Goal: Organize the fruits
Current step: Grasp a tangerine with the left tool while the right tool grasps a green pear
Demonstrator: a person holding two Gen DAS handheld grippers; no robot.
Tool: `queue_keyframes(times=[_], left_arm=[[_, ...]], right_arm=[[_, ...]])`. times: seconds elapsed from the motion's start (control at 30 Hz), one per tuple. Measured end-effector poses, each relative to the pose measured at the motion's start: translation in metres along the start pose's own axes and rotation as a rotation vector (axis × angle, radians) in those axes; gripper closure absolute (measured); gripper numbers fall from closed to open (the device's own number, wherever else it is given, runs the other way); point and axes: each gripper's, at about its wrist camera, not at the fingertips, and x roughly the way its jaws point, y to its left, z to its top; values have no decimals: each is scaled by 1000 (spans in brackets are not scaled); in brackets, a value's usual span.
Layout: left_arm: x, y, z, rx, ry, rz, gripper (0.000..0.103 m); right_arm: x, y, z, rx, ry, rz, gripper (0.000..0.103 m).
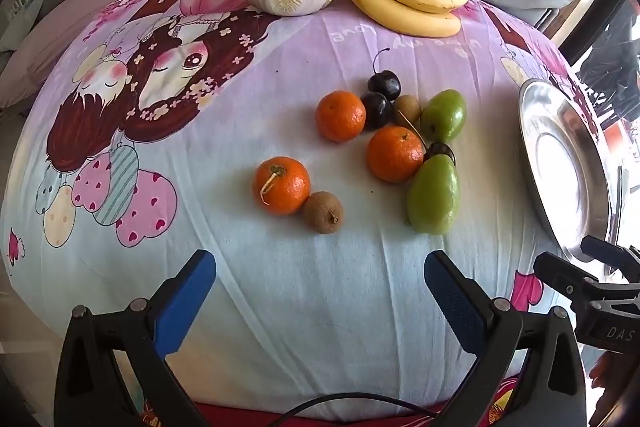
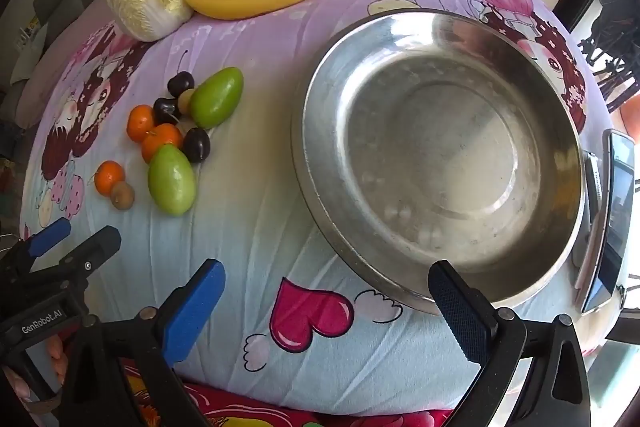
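Since both claws hang spread w/ nothing between them, the job looks unstarted: the round steel basin (image 2: 440, 155), just ahead of the right claw (image 2: 326, 311), is bare. Small loose fruit sits ahead of the left claw (image 1: 320, 297) on the cartoon-print cloth counter (image 1: 280, 287); nearest is the stemmed orange mandarin (image 1: 281, 185), so next move prob. calls for lowering onto it & closing gently.

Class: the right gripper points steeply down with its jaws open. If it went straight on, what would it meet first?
Probably the near rim of the metal bowl, or the cloth just before it; depth is unclear. The right gripper holds nothing.

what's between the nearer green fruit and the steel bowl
Nothing: only bare printed cloth lies between the green fruit and the steel bowl, seen best in the right wrist view.
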Motion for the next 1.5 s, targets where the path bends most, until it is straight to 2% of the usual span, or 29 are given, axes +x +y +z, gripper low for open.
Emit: queue_keyframes(times=[0.3,0.37,0.47,0.53,0.6,0.67,0.8,0.97,1.03,1.1,1.33,1.5], left_arm=[[0,25,13,-23,-7,-34,0],[0,32,16,-40,-9,-39,0],[3,39,19,-71,4,-88,1],[7,41,21,-88,26,-126,7],[12,42,23,-94,38,-133,10],[15,42,25,-99,42,-131,11],[20,43,32,-99,42,-145,19],[30,46,40,-96,50,-145,39],[34,46,41,-96,56,-148,49],[38,45,42,-95,65,-148,52],[54,38,47,-96,76,-156,63],[59,34,49,-83,76,-152,64]], right_arm=[[12,38,26,-71,4,65,0],[11,45,25,-82,-23,89,0],[9,54,30,-93,-59,142,0],[15,60,33,-115,-44,130,0],[21,67,36,-133,-19,138,1],[22,74,37,-147,-33,156,2],[31,84,41,-171,-56,153,15],[39,92,44,-184,-58,146,30],[42,95,45,-183,-50,148,40],[45,95,46,-178,-42,154,47],[48,99,45,-174,-35,194,59],[46,99,44,-169,-45,210,60]])
